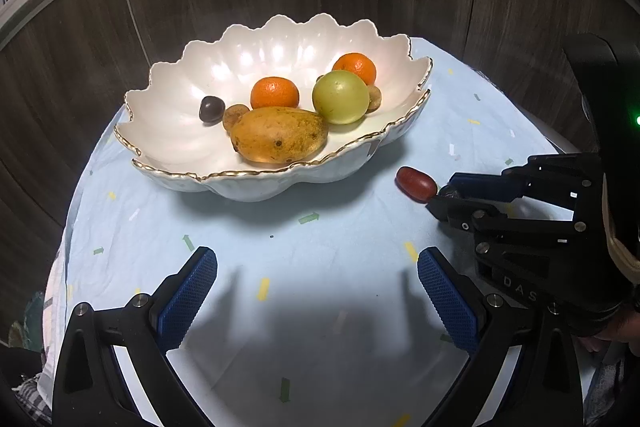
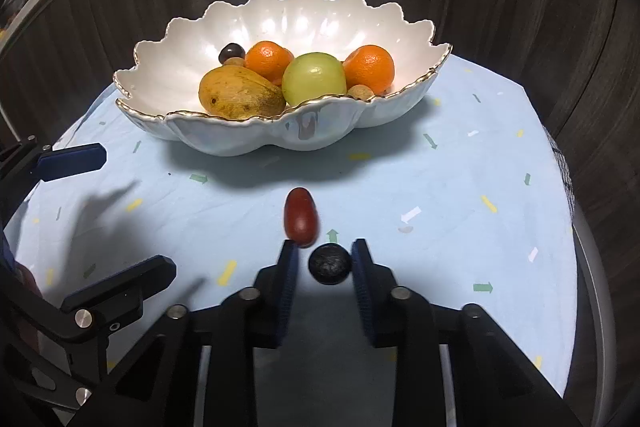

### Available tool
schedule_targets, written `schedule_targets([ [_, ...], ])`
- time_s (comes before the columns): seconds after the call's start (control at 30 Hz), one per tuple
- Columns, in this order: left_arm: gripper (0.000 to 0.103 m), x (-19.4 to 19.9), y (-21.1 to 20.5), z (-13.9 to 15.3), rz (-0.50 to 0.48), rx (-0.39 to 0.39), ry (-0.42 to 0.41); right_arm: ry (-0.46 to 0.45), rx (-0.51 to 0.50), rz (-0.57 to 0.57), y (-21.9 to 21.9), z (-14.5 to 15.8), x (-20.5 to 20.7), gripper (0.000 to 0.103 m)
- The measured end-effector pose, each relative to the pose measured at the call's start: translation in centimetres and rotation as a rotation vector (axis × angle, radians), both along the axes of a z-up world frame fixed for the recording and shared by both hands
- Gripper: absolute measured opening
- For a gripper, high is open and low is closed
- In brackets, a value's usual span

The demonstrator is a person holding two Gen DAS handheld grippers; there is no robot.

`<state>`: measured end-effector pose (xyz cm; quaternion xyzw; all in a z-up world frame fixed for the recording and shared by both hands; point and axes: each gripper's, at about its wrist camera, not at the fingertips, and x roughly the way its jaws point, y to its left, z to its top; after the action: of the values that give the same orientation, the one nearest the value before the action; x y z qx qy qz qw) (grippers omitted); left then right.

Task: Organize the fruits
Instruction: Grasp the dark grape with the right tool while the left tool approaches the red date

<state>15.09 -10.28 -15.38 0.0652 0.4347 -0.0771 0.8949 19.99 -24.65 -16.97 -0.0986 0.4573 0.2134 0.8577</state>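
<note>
Near the shell-shaped bowl [image 2: 304, 131], on the tablecloth [image 2: 460, 187], a small black fruit [image 2: 330, 263] is gripped between the nearly closed right gripper [image 2: 325, 259]. Nothing is held by the wide-open left gripper [image 1: 316, 291].

On my worktop [image 2: 440, 187] the bowl [image 2: 304, 135] sits toward the back. In it, a mango [image 2: 240, 95] lies at the front, an apple [image 2: 314, 79] to its right, and two oranges [image 2: 268, 59] behind them. Before the bowl, on the cloth, an oblong fruit [image 2: 301, 217] lies just beyond a round fruit [image 2: 330, 264], which sits between my right claw's [image 2: 325, 255] fingers. My left claw [image 1: 316, 267] is to the left.
</note>
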Motion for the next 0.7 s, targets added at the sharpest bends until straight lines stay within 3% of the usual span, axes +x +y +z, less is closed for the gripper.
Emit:
schedule_targets([
  [0.3, 0.102, 0.2, -0.5, 0.5, 0.001, -0.001, -0.007, 0.01, 0.037, -0.037, -1.1, 0.5, -0.4, 0.02],
  [0.7, 0.099, 1.4, -2.8, 0.6, -0.001, -0.043, -0.013, -0.024, 0.102, -0.179, -4.8, 2.3, -0.1, 0.02],
])
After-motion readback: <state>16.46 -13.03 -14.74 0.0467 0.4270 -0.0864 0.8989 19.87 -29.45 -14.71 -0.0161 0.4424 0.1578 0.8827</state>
